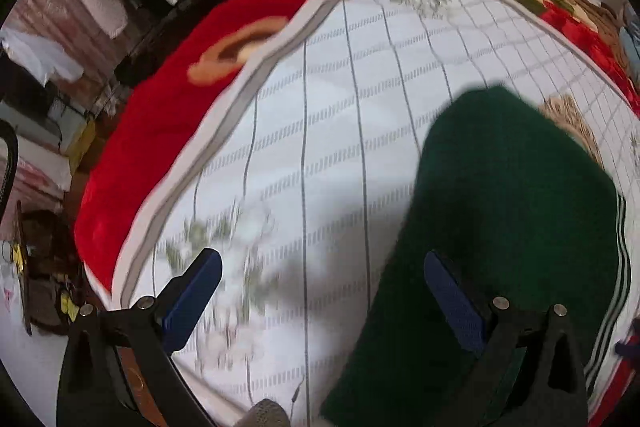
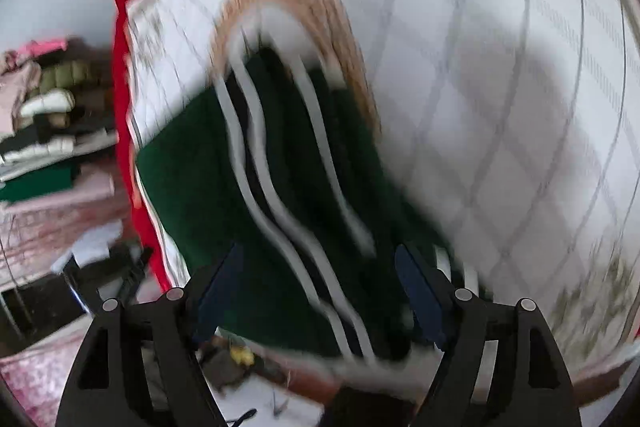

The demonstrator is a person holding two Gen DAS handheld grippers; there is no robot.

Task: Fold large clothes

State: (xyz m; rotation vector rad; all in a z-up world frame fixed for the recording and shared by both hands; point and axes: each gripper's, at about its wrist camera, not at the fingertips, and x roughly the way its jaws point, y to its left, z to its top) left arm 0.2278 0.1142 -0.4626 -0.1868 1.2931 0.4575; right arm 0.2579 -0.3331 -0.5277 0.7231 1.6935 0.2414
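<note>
Now the green top lies long, pointing away up the bed; both grippers' fingers are spread.

left tongs and right tongs both gape wide, gripping nothing.

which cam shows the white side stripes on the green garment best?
Right wrist: the white stripes run down the middle of the green garment, though motion-blurred. Left wrist catches them only as a thin band at the garment's right edge.
</note>
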